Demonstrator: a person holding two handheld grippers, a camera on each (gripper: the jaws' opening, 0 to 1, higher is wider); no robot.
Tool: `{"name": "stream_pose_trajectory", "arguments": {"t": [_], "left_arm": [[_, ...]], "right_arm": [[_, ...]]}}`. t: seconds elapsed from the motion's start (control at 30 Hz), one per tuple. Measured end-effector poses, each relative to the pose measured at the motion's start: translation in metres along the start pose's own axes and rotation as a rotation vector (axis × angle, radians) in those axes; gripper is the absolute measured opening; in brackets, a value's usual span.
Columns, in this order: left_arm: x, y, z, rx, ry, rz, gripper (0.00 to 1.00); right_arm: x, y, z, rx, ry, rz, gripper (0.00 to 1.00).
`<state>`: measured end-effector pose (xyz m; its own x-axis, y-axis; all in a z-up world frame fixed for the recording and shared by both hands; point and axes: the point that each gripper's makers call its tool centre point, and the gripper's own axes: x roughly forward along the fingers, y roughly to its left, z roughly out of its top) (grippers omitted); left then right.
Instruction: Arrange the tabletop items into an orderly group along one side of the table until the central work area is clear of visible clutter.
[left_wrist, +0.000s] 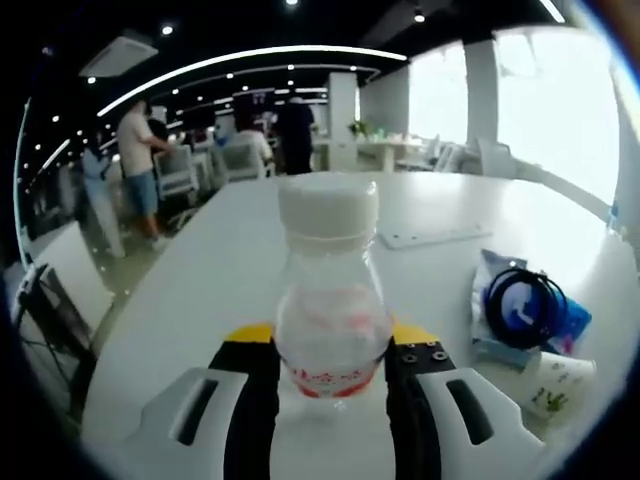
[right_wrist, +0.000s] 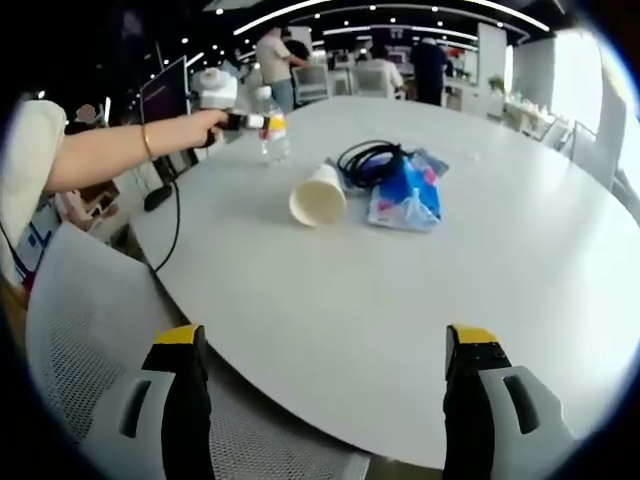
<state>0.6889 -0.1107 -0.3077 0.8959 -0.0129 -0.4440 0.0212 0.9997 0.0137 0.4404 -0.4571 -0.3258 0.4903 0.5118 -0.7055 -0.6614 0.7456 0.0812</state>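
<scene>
A clear plastic bottle with a white cap stands on the white table, and my left gripper is shut on its lower body, a black jaw pressing each side. In the right gripper view the same bottle stands near the table's far left edge with the left gripper on it. A paper cup lies on its side mid-table, beside a coiled black cable resting on a blue packet. My right gripper hangs open over the near table edge, holding nothing.
A white mesh chair stands by the near table edge. A flat white card lies farther back on the table. The cup, cable and packet lie right of the bottle. People and desks fill the office behind.
</scene>
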Motion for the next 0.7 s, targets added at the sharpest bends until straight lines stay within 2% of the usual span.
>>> {"name": "stream_pose_trajectory", "arguments": {"t": [0.1, 0.2, 0.4, 0.7], "left_arm": [[-0.0008, -0.0015, -0.0005, 0.002, 0.004, 0.009, 0.38], [-0.0014, 0.0009, -0.0024, -0.052, 0.013, 0.048, 0.38], [-0.0009, 0.0002, -0.003, -0.06, 0.021, 0.068, 0.38], [-0.0005, 0.0033, -0.0038, -0.091, 0.034, 0.135, 0.38]], "right_arm": [[0.0002, 0.0007, -0.0016, -0.001, 0.007, 0.004, 0.97], [0.0007, 0.0012, -0.0037, -0.003, 0.017, 0.007, 0.97], [0.0003, 0.0017, -0.0055, -0.004, 0.023, 0.009, 0.97], [0.0007, 0.0027, -0.0072, -0.007, 0.031, 0.016, 0.97]]}}
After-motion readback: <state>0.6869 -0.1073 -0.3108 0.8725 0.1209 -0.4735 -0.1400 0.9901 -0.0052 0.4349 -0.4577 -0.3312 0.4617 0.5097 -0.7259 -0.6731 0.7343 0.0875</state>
